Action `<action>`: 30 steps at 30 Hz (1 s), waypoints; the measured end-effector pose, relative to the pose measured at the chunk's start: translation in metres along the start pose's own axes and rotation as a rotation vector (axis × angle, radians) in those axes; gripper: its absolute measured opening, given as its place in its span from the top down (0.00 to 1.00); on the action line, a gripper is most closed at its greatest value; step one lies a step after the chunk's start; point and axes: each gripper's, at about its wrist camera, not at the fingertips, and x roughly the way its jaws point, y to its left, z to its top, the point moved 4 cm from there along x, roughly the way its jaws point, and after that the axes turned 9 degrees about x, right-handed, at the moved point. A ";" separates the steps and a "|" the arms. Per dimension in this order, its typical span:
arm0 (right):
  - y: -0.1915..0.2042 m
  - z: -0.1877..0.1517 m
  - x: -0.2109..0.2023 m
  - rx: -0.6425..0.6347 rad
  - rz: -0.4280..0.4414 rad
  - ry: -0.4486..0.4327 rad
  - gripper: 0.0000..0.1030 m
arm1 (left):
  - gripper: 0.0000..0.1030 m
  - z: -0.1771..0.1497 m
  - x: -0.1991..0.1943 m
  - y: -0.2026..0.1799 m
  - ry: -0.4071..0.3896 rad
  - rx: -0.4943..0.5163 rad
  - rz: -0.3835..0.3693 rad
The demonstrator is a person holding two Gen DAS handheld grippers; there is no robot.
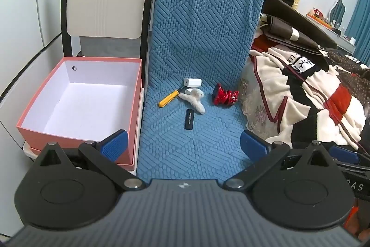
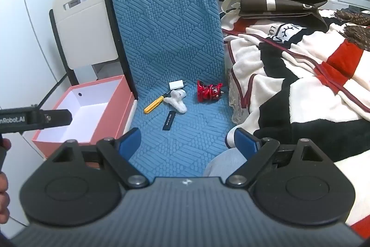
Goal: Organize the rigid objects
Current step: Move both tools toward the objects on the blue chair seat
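black stick (image 1: 189,119) lies ahead of the wide-spread left gripper (image 1: 184,144).

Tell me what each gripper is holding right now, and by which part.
Nothing is held. The left gripper and right gripper are both open and empty, short of the items on the blue chair seat.

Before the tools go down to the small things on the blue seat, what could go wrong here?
1. The yellow screwdriver, fluffy white hair claw and white charger touch or overlap, so gripping one may drag another.
2. The red figurine lies near the seat edge beside the blanket; a nudge might push it off.
3. The black stick lies flat on the textured cover, so the open left tool may slip over it.
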 end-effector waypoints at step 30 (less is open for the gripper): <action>-0.016 -0.011 0.005 0.055 -0.025 0.012 0.14 | 0.00 -0.016 0.015 -0.009 0.020 0.055 -0.030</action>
